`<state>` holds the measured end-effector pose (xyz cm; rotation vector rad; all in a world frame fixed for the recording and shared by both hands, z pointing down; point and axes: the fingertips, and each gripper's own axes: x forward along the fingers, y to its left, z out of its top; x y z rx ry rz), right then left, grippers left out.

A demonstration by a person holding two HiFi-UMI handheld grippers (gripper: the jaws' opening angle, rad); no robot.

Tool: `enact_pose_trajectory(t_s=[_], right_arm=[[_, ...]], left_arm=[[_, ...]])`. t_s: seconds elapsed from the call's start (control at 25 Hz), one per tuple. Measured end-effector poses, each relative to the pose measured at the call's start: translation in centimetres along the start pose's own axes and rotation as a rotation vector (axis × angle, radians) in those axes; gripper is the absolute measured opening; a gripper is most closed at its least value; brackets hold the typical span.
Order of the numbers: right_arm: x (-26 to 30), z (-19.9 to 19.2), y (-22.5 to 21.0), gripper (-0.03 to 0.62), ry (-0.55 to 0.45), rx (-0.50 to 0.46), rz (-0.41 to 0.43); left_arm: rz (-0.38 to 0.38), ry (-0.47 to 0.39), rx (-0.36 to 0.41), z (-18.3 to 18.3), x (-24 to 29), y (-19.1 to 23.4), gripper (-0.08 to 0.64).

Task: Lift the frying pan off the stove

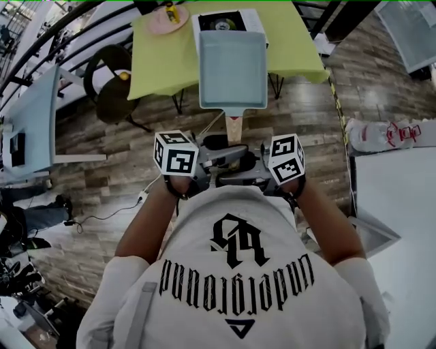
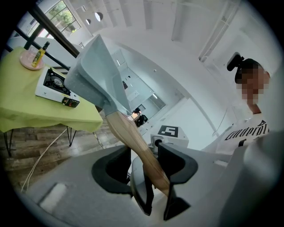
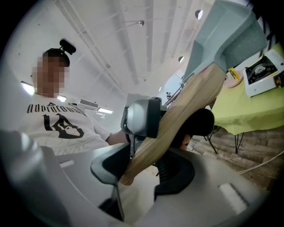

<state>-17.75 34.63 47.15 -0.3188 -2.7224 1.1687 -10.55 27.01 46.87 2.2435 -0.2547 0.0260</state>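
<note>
Both grippers grasp the frying pan by its wooden handle. The jaws of the left gripper are clenched on the handle near its end, and the jaws of the right gripper press on the same handle from the other side. The square, pale blue pan is in the air at 12 o'clock from the grippers, apart from the stove. The stove stands on the green counter. A pink plate lies at 9 o'clock from the stove.
</note>
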Motion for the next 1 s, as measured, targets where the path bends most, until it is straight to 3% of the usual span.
enact_pose_trajectory(t_s=[0.44, 1.0], right_arm=[[3.1, 0.0, -0.4, 0.176, 0.009, 0.005, -0.003], [3.0, -0.5, -0.8, 0.175, 0.018, 0.006, -0.008]], left_arm=[[-0.013, -0.001, -0.002, -0.4, -2.9, 0.4, 0.206], [-0.017, 0.001, 0.006, -0.7, -2.8, 0.6, 0.206]])
